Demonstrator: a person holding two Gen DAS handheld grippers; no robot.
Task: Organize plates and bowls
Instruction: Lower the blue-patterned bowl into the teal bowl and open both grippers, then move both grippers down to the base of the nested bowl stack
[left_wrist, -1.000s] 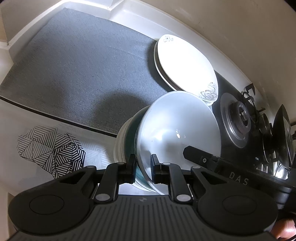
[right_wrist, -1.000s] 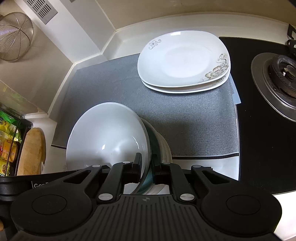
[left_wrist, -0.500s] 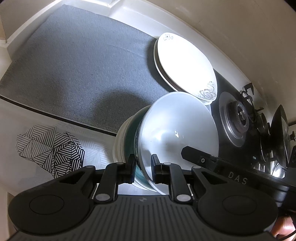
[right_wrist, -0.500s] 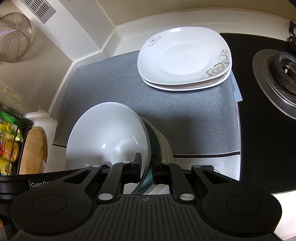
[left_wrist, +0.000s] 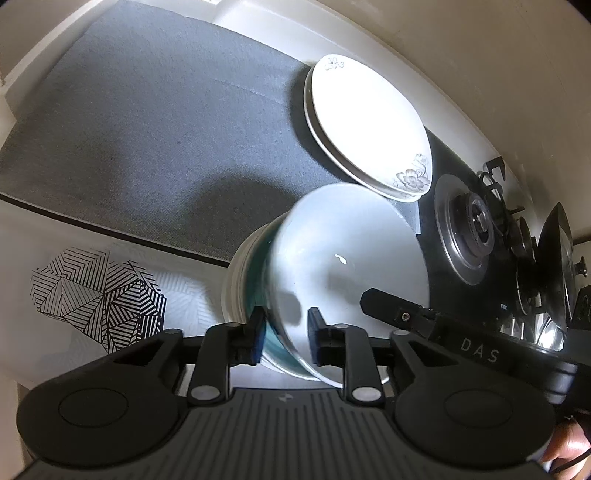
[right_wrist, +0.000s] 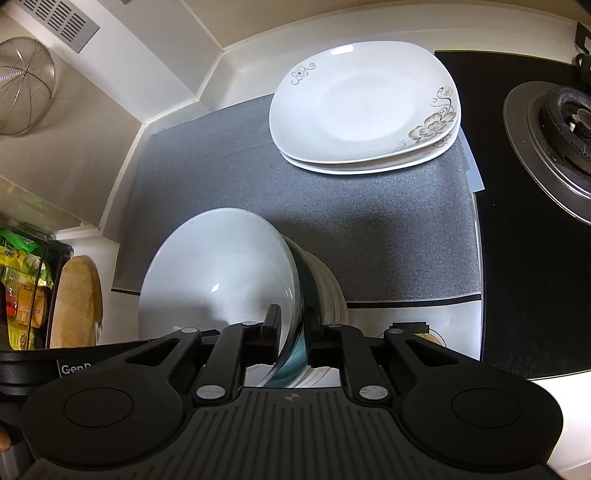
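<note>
Bowl (left_wrist: 343, 258) rim between opening left tool (left_wrist: 284, 334) jaws

The left gripper (left_wrist: 283, 336) straddles the rim of a white bowl (left_wrist: 347, 269), its jaws opening with gaps showing beside the rim. The bowl sits tilted on a stack of bowls (left_wrist: 243, 284) at the near edge of a grey mat (left_wrist: 147, 122) on the worktop (left_wrist: 192, 302). Two flowered plates (left_wrist: 365, 122) lie stacked at the mat's far corner, beside a gas burner (left_wrist: 476, 225). The right gripper (left_wrist: 443, 332) reaches in from the right.
</note>
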